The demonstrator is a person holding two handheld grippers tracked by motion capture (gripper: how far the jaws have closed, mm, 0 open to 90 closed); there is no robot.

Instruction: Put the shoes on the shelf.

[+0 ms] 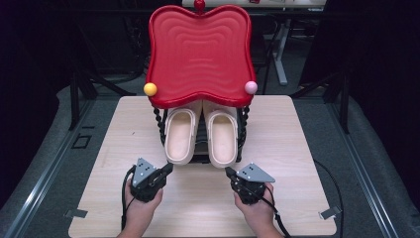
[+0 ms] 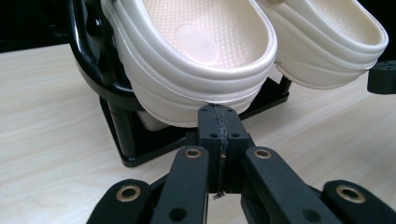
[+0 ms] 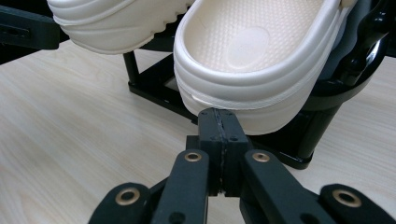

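Observation:
Two cream clogs rest heel-first on a black rack (image 1: 200, 157) under a red wavy tray (image 1: 199, 52). The left clog (image 1: 180, 135) (image 2: 196, 51) has my left gripper (image 1: 168, 168) (image 2: 219, 116) just below its heel, jaws shut with nothing between them. Just below the heel of the right clog (image 1: 222, 138) (image 3: 254, 51) is my right gripper (image 1: 230, 172) (image 3: 219, 120), its jaws pressed together and empty. In both gripper views the tips look very close to the heel rims; contact cannot be told.
The rack stands on a light wooden table (image 1: 282, 148). A yellow ball (image 1: 150, 89) and a pink ball (image 1: 251, 87) cap the tray's front corners. Dark floor and table legs lie beyond. Bare tabletop lies to either side of the hands.

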